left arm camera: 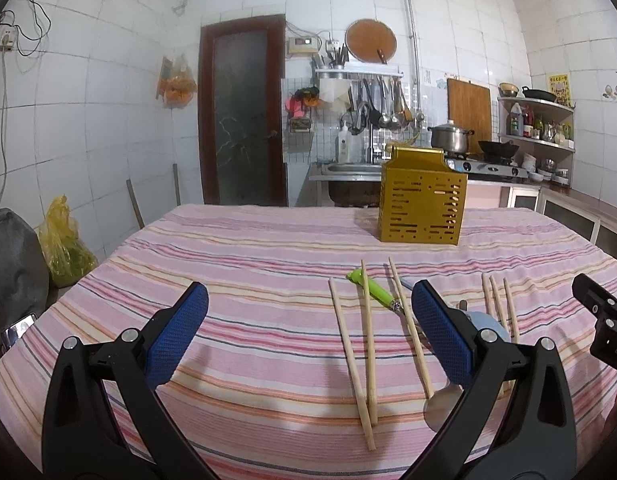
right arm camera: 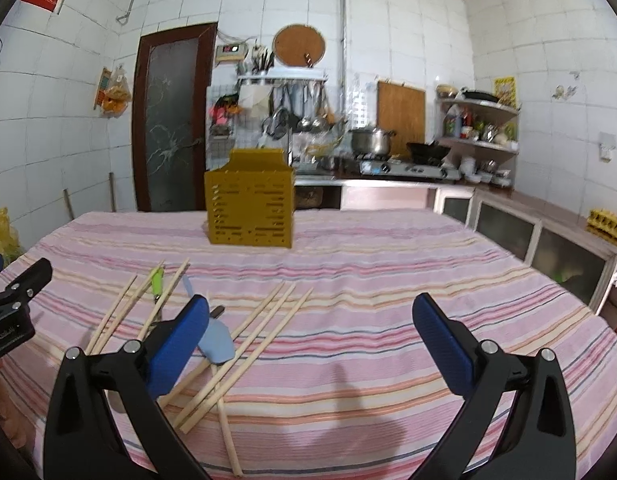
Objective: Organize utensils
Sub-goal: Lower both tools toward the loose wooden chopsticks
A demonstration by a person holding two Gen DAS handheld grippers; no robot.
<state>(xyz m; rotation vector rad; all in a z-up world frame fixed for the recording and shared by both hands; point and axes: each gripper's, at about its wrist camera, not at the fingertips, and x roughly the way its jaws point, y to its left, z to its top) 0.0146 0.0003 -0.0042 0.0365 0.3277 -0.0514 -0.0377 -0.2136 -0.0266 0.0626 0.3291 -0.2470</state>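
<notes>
Both grippers hang over the striped tablecloth [left arm camera: 268,240] with jaws spread wide, nothing between the blue pads. Left gripper [left arm camera: 308,332]: its right finger [left arm camera: 440,332] overlaps a light-blue spatula head [left arm camera: 490,322] and a metal spoon bowl [left arm camera: 442,408] on the cloth. Just left of that finger lie three chopsticks [left arm camera: 350,360]; two cross at their near ends, and one rests over a green-handled utensil [left arm camera: 374,290], blade end unclear, possibly a peeler. Three more chopsticks [left arm camera: 500,304] lie farther right.

Right gripper [right arm camera: 310,336]: bare cloth between its fingers. Beside its left finger [right arm camera: 178,344], the spatula head [right arm camera: 216,342] rests among the fanned chopsticks [right arm camera: 244,344].

Gold perforated utensil holder [left arm camera: 422,208] stands upright at the table's far side, well apart from the utensils. Behind it: sink, stove, hanging ladles.
</notes>
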